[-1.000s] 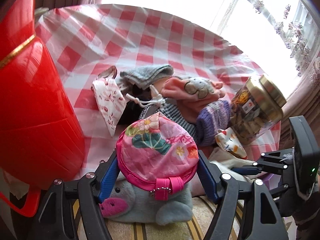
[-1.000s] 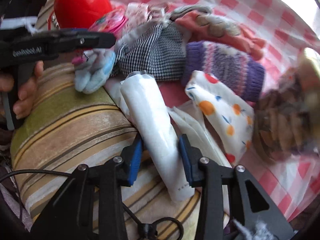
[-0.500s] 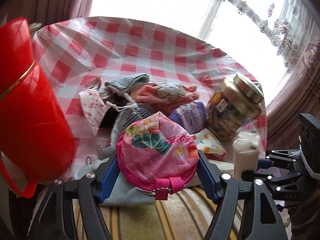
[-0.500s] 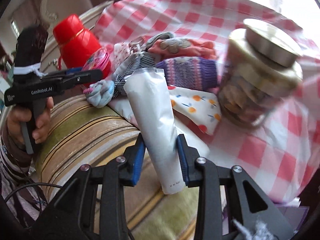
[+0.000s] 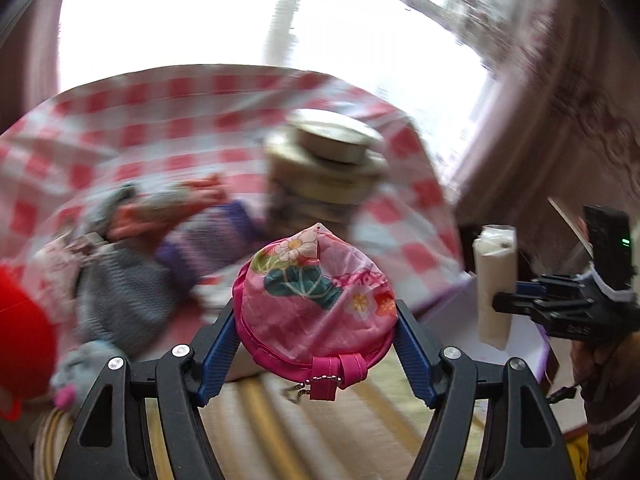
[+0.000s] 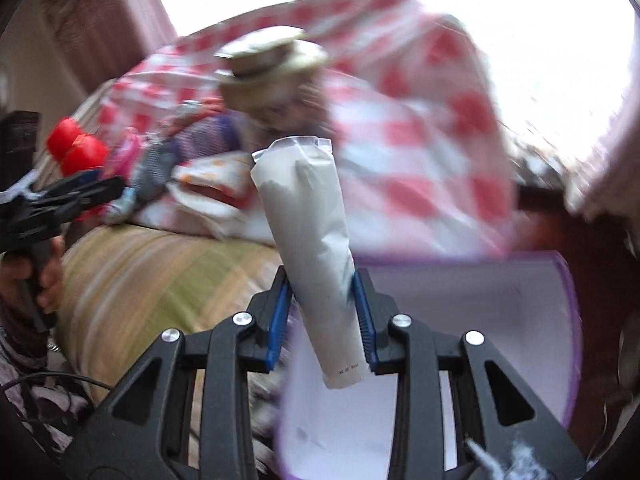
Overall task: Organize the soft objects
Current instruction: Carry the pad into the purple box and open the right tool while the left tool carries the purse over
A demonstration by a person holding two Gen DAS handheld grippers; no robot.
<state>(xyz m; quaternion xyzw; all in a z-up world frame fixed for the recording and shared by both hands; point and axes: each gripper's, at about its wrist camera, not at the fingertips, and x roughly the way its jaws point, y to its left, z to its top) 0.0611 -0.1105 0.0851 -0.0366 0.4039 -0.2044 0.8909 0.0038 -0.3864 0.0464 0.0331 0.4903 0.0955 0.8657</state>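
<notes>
The left gripper [image 5: 316,340] clamps a round pink floral pouch [image 5: 316,300], while the right gripper [image 6: 322,316] squeezes a white soft pack [image 6: 308,236] above a purple-rimmed bin [image 6: 568,304].

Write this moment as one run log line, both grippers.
left gripper: shut on pink pouch | right gripper: shut on white packet | purple-rimmed bin: below packet

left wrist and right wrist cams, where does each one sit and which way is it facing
Left wrist: on the left gripper, looking down over its pink pouch at the checked tablecloth; the right gripper and hand show at right.
Right wrist: on the right gripper, facing its white tube and a purple-rimmed bin; the left gripper shows at left.
Shared: jar, tablecloth, tube.
</notes>
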